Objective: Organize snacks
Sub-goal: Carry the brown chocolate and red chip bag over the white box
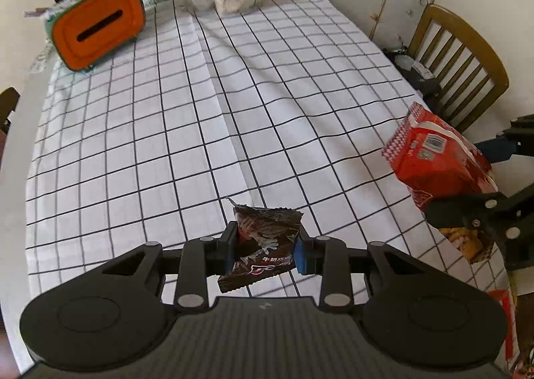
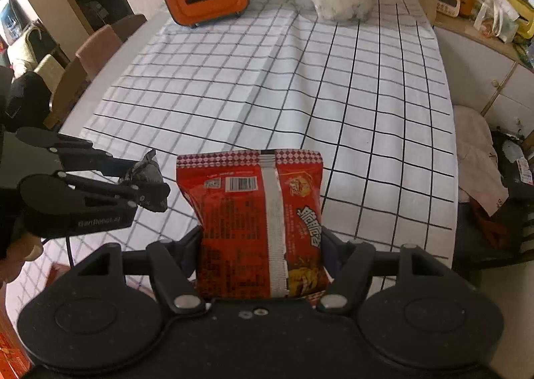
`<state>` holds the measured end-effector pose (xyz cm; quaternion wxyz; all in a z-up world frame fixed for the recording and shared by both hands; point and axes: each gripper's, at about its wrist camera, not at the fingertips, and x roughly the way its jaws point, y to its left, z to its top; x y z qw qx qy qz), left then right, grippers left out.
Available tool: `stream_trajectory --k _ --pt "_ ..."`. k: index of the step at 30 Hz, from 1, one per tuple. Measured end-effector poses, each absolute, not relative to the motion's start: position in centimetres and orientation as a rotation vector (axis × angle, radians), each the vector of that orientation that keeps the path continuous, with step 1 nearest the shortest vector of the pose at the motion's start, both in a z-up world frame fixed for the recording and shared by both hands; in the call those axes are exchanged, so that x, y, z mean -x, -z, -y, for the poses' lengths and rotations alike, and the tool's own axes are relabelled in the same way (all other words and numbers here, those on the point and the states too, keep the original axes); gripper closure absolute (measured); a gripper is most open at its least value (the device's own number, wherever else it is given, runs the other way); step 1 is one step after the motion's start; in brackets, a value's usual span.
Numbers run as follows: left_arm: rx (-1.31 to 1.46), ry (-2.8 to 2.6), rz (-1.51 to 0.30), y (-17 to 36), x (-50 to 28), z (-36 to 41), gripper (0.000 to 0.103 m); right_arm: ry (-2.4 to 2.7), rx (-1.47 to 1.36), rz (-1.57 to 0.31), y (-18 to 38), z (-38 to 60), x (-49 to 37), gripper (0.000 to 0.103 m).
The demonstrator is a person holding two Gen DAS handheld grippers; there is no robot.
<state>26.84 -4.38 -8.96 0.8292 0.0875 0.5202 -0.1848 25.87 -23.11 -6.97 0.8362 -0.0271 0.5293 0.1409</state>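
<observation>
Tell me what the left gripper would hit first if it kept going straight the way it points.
Probably just the black-and-white checked tablecloth. The left gripper, holding a dark brown snack wrapper, points down at bare cloth; depth is unclear.

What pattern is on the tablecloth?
White cotton tablecloth with a thin black grid of squares; clearest in the right wrist view.

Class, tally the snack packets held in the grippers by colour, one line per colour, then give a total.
Dark brown packet, in the left gripper: 1
Red packet, in the right gripper: 1
Total: 2
</observation>
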Motion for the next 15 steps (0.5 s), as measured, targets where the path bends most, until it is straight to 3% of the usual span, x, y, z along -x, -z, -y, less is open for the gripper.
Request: stream_trajectory --k 15 --pt "-0.231 0.397 -1.061 3.8 -17.8 5.0 0.071 -0.367 0.045 -1.076 3.7 22.2 -17.3 0.034"
